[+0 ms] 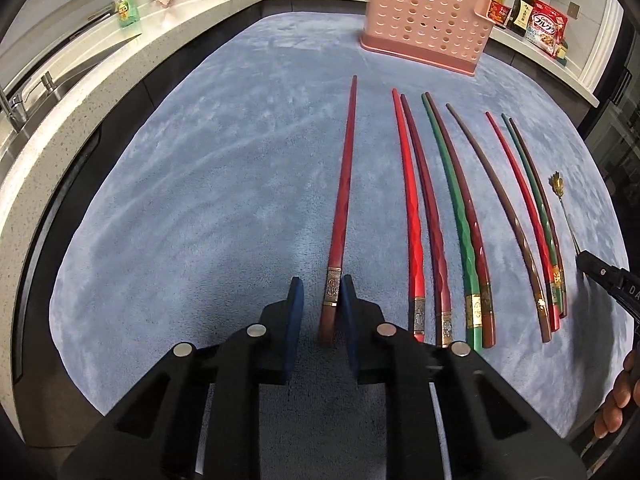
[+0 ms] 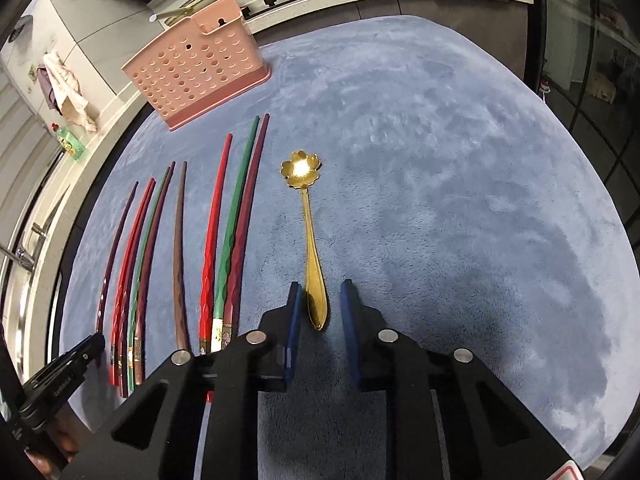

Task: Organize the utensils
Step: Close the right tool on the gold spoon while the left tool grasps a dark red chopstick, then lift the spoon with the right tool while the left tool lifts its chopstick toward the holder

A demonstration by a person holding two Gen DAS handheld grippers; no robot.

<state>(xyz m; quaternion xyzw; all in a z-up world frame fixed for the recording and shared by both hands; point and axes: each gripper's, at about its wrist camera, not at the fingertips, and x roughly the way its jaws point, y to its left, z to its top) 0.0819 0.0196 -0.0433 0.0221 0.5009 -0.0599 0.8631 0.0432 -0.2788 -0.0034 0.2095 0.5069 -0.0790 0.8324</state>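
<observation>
A dark red chopstick (image 1: 344, 184) lies alone on the blue-grey mat (image 1: 200, 200). Its banded end sits between the blue pads of my left gripper (image 1: 322, 292). The right pad is against it and a gap shows at the left pad, so the gripper is open. Several more chopsticks (image 1: 440, 216) in red, green and brown lie in a row to the right. A gold flower-bowl spoon (image 2: 310, 240) lies on the mat. My right gripper (image 2: 320, 296) straddles the end of its handle, open, with a gap on both sides. The pink perforated holder (image 1: 428, 20) (image 2: 196, 76) stands at the far edge.
White counters ring the mat, with a green soap bottle (image 1: 128, 4) and a sink tap (image 1: 12, 104) at the left, food packets (image 1: 544, 28) at the back right and a stove behind the holder. A hand (image 1: 616, 408) shows at the right edge. The mat's right half (image 2: 460, 200) is bare.
</observation>
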